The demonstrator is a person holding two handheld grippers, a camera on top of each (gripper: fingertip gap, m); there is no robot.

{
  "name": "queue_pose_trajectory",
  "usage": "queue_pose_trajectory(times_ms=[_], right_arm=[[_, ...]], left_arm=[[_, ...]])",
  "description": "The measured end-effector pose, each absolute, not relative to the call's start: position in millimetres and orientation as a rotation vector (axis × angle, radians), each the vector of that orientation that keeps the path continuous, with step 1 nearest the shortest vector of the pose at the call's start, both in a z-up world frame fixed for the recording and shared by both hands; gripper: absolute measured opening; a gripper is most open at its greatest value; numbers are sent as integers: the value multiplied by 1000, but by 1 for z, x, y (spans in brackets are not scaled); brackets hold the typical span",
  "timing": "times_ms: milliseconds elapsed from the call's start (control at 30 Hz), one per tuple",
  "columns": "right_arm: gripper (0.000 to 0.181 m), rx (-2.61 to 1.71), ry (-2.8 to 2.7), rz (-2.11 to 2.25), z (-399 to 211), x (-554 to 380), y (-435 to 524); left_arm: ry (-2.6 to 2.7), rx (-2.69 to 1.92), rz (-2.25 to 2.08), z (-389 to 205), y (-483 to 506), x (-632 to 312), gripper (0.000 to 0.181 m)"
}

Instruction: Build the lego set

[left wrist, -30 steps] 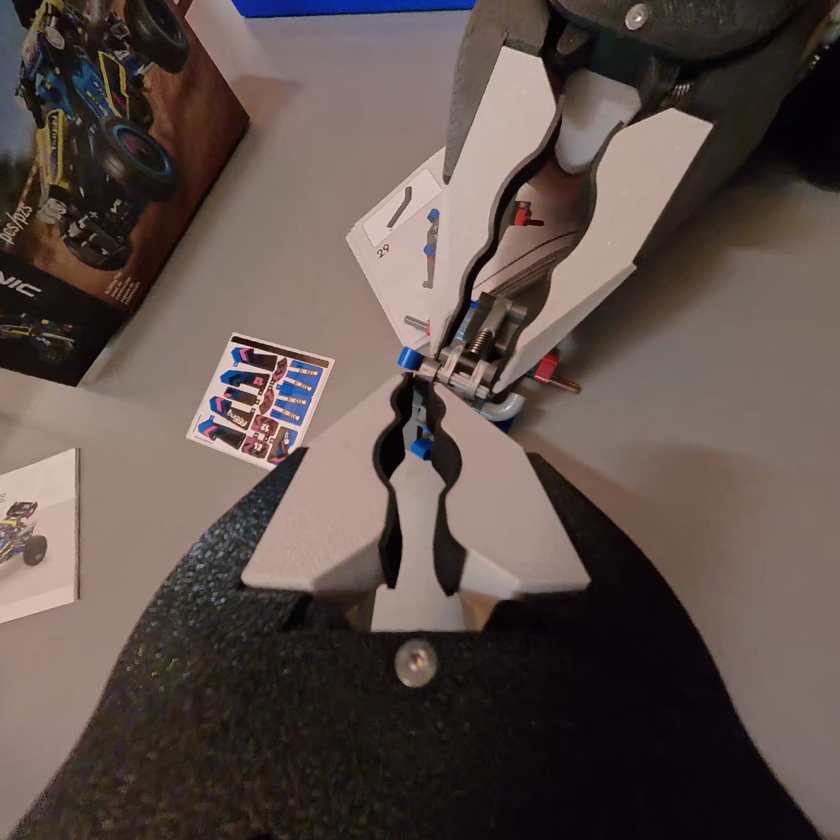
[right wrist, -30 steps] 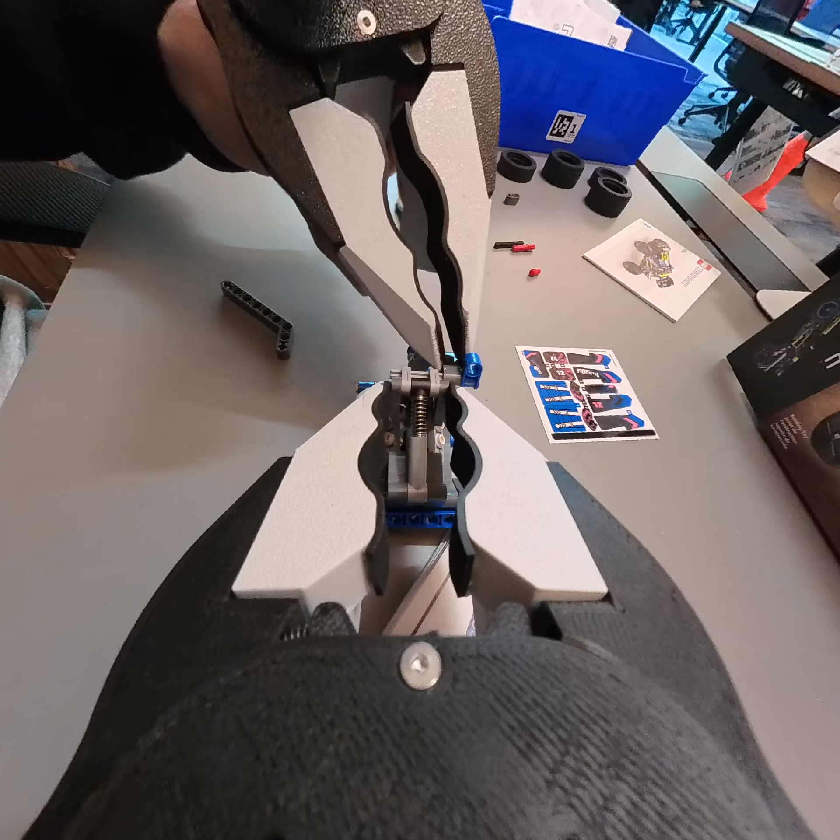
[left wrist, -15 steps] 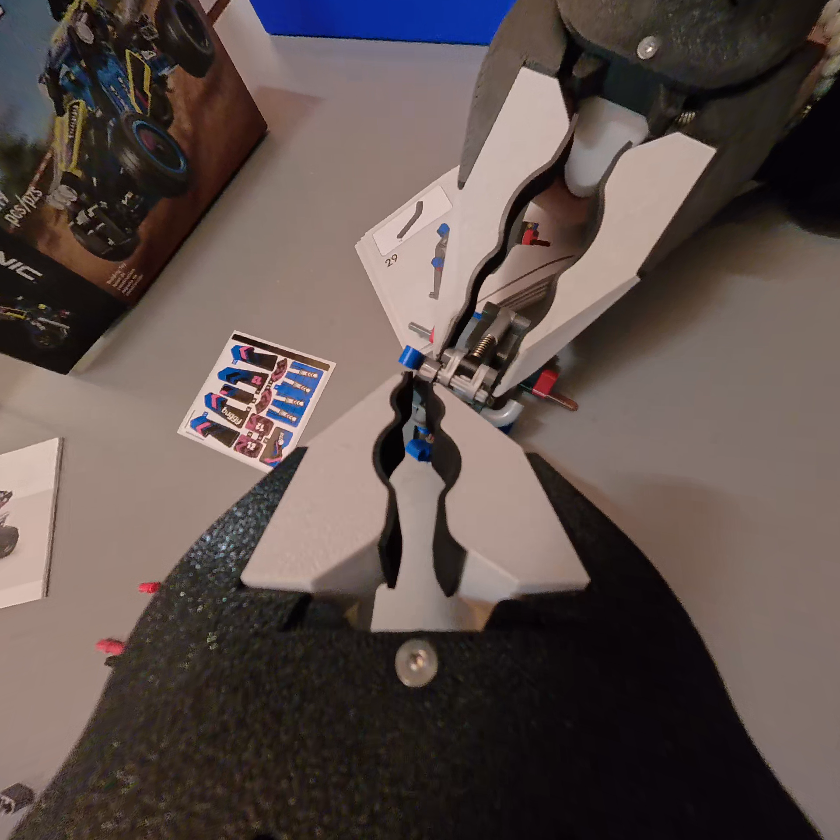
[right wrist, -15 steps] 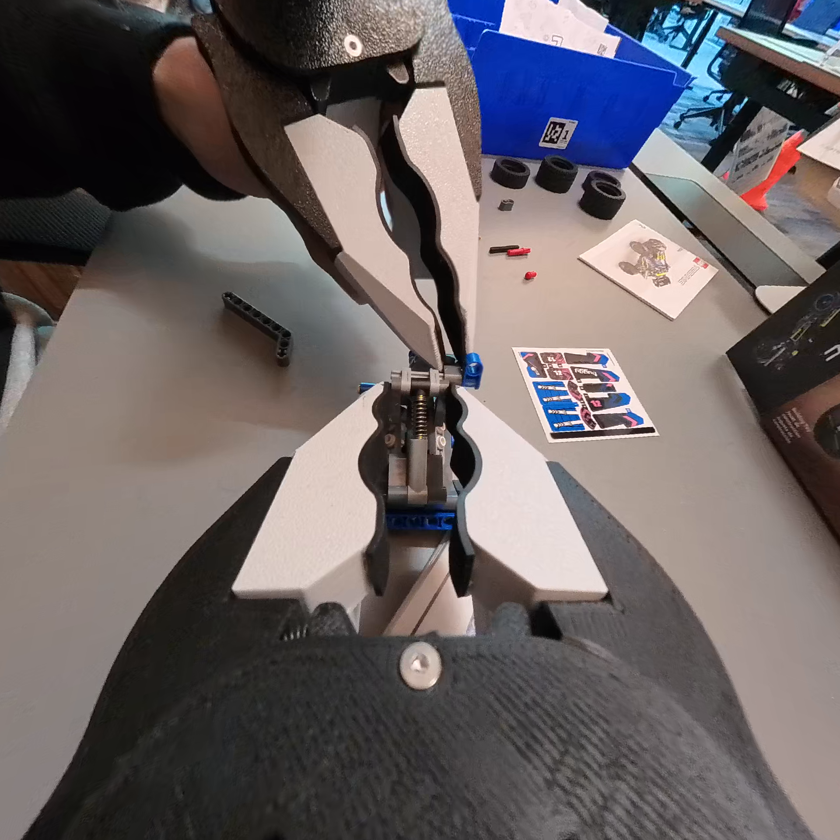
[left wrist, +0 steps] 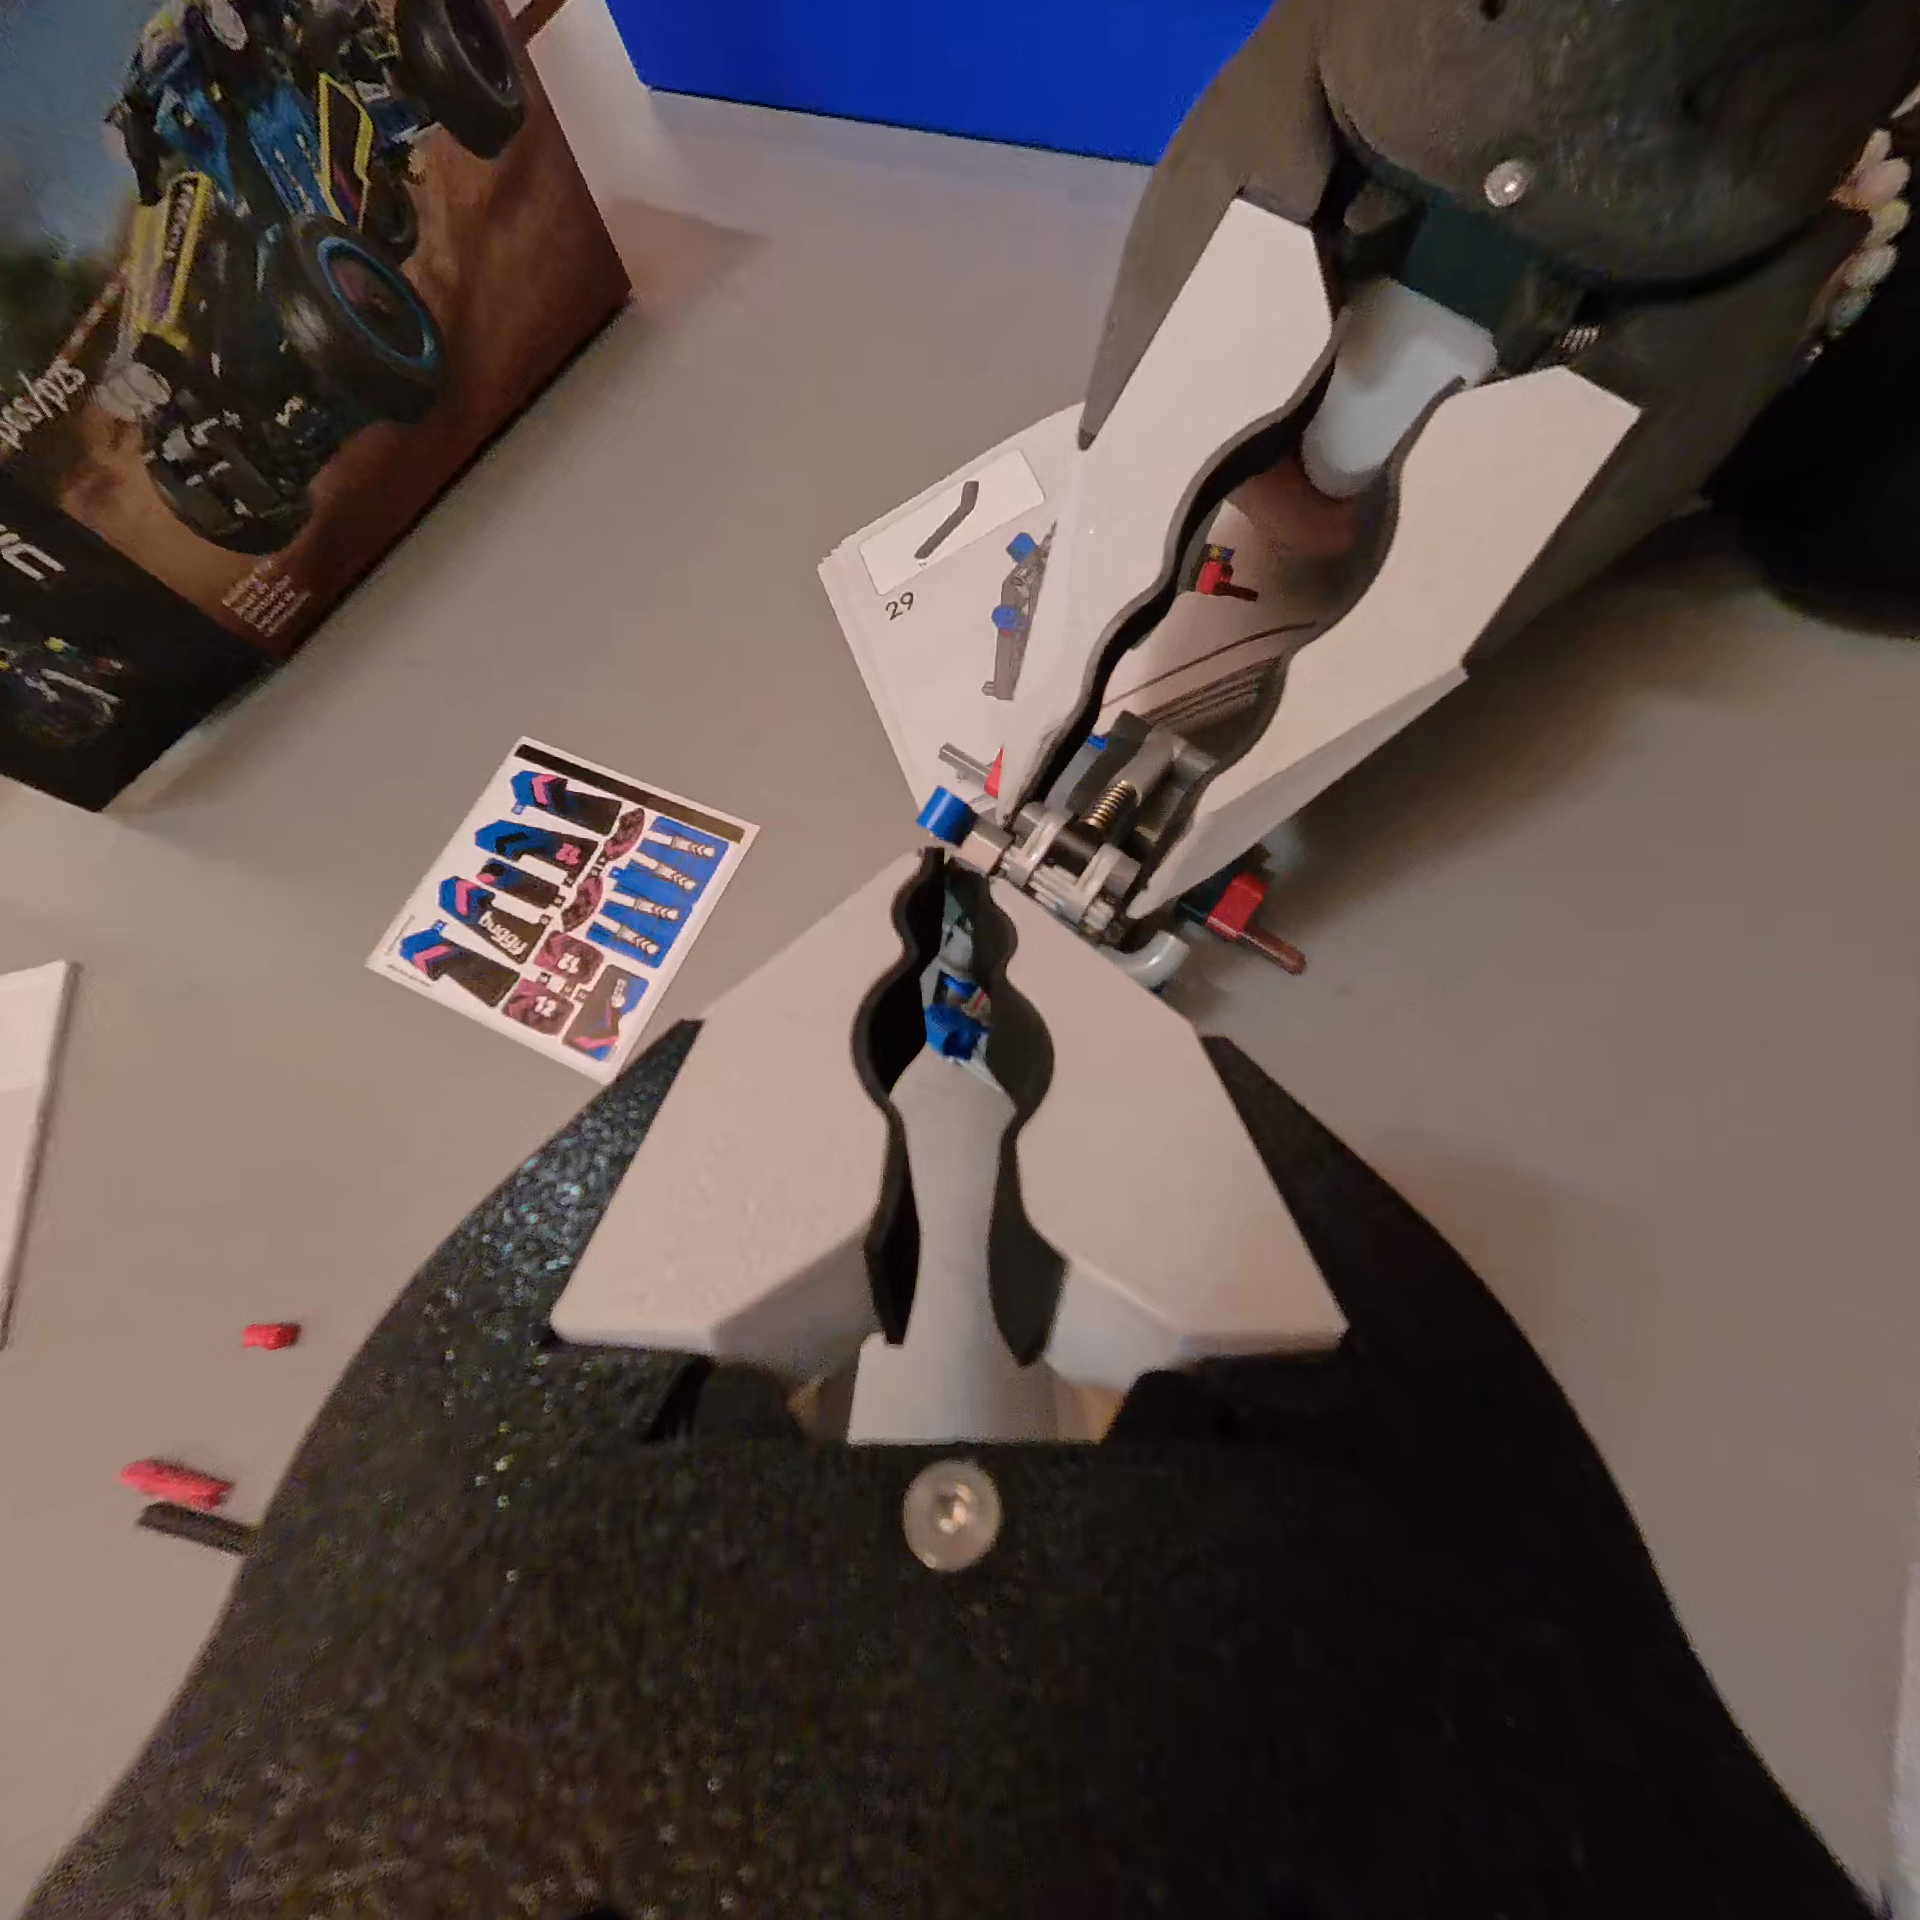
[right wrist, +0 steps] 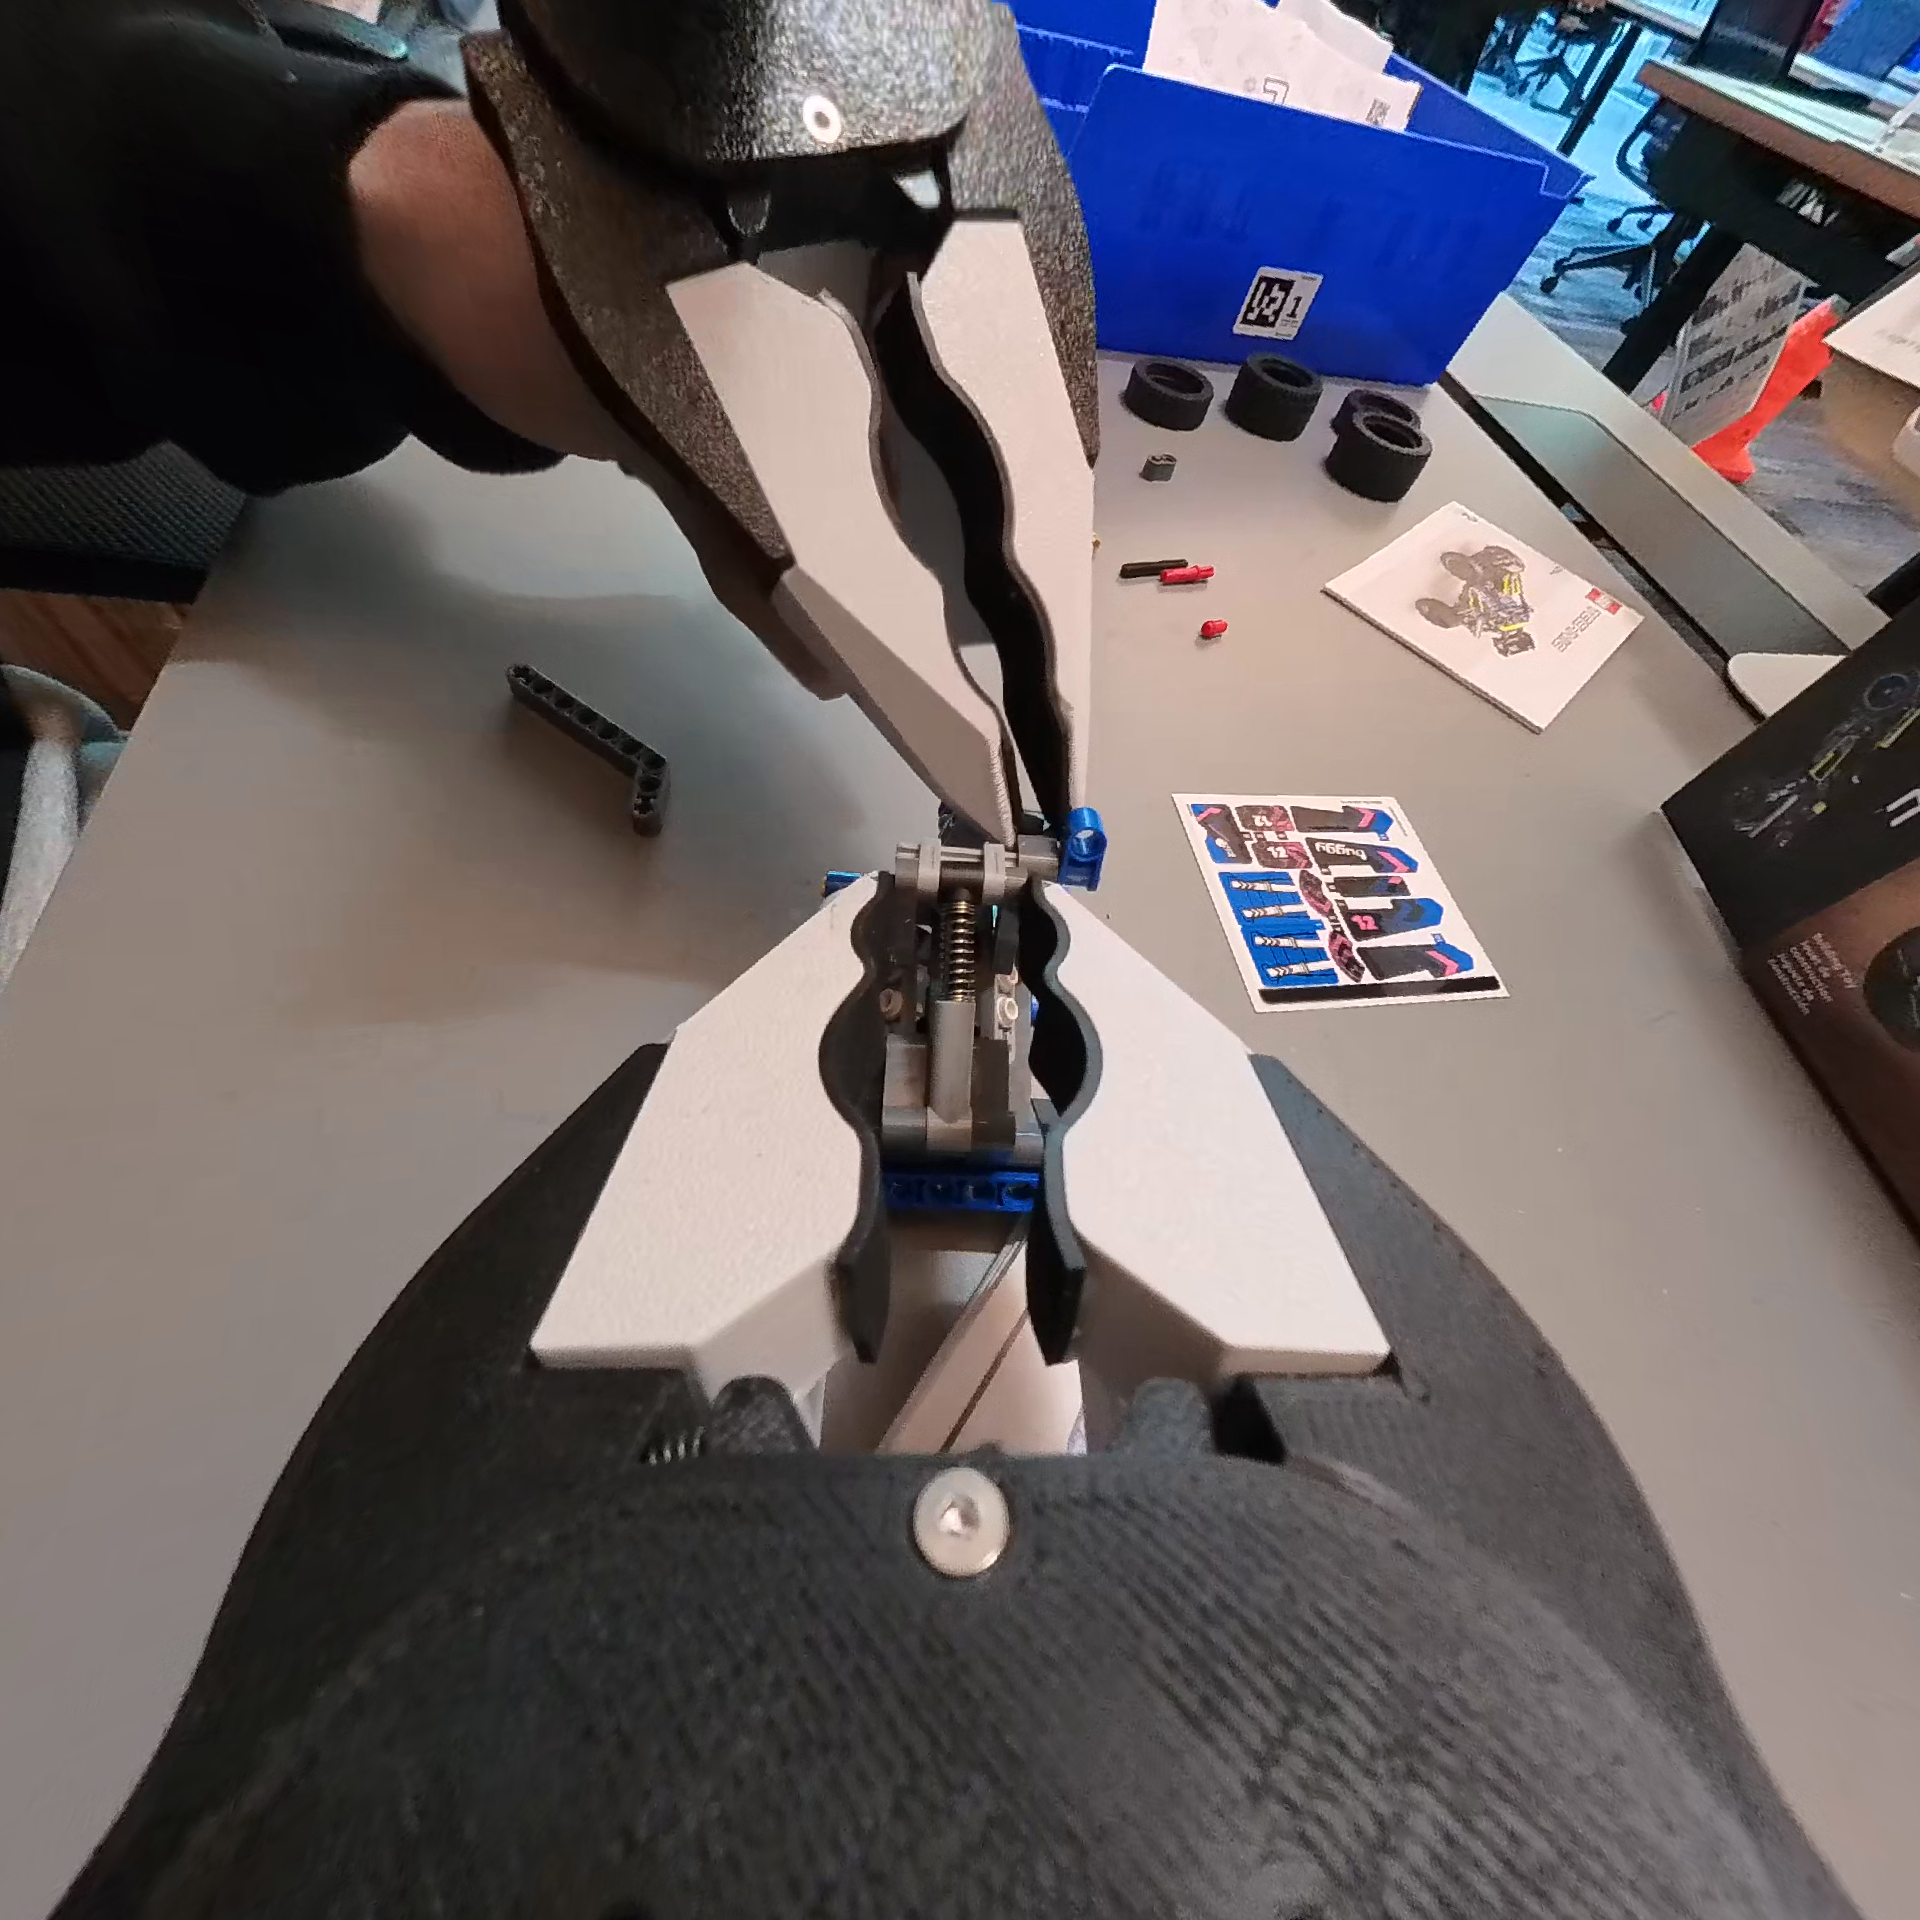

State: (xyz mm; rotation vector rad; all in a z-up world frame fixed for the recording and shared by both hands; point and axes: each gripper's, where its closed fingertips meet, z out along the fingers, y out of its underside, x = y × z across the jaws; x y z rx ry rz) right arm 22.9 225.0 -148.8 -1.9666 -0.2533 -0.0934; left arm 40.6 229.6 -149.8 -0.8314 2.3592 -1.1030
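- Sticker sheet (left wrist: 561,904), mid-table: blue, pink and black decals carrying a short word and some numbers.
- Open instruction page (left wrist: 935,582), far side: a printed step number.
- Set box (left wrist: 208,364), far left: white lettering, seemingly blurred.
- White tag (right wrist: 1273,303) on the blue bin (right wrist: 1195,208): square code and a digit.
- Small booklet (right wrist: 1486,613): red logo, grey word.

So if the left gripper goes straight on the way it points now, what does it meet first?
Probably the grey assembly held by the right gripper: the left gripper tips sit right at it, though depth is unclear.
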Motion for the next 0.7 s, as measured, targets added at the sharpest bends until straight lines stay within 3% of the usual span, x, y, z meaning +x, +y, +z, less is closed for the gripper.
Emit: queue_pose_trajectory(times_ms=[233, 400, 700], right_arm=[[22, -1973, -250, -101, -150, 25, 224], [22, -1972, -251, -100, -149, 25, 223], [22, -1934, -321, -17, -149, 17, 219]], left_arm=[[2359, -677, -900, -151, 229, 43, 2], [2371, -736, -998, -150, 228, 43, 2], [2711, -383, -893, -152, 224, 33, 4]])
